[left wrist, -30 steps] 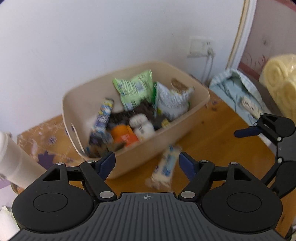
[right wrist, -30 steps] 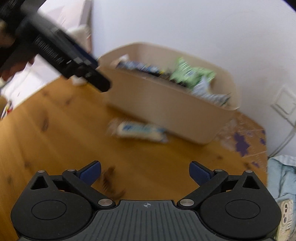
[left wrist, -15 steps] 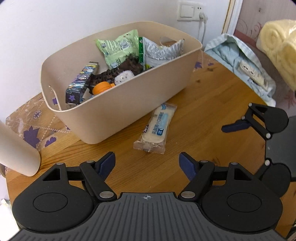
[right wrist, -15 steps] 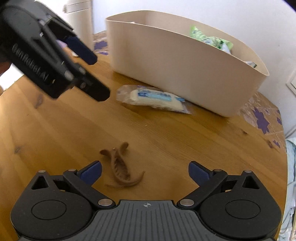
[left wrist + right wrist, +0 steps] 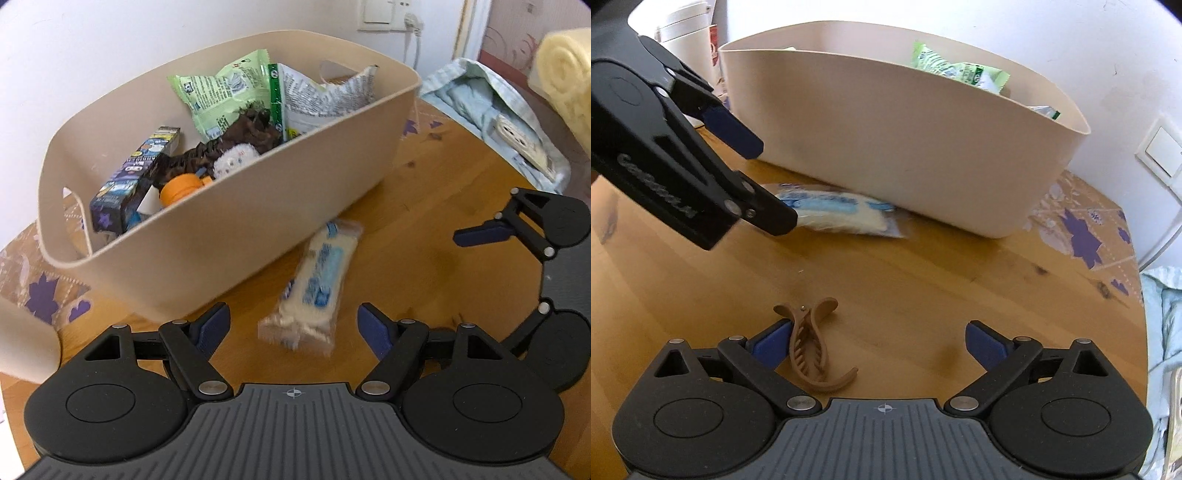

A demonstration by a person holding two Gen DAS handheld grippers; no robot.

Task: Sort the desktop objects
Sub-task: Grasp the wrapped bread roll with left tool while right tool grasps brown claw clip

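A beige bin [image 5: 258,206] on the wooden table holds snack bags, a dark box, an orange cap and a plush toy. A wrapped white snack bar [image 5: 317,288] lies on the table beside the bin; it also shows in the right wrist view [image 5: 846,218]. My left gripper [image 5: 293,325] is open and empty, with the bar's near end between its fingertips. A brown hair claw clip [image 5: 812,350] lies on the table just inside my right gripper's left finger. My right gripper [image 5: 881,343] is open and empty. The bin's wall [image 5: 905,147] stands behind.
A white cylinder [image 5: 22,343] stands at the left of the bin. A patterned mat [image 5: 1086,232] lies under the bin. Light blue cloth [image 5: 491,110] and a yellow roll [image 5: 565,74] lie beyond the table's right edge. A wall socket [image 5: 384,14] is behind.
Both grippers have come down and forward. The snack bar now sits between my left fingertips. The hair clip now lies just inside my right gripper's left finger.
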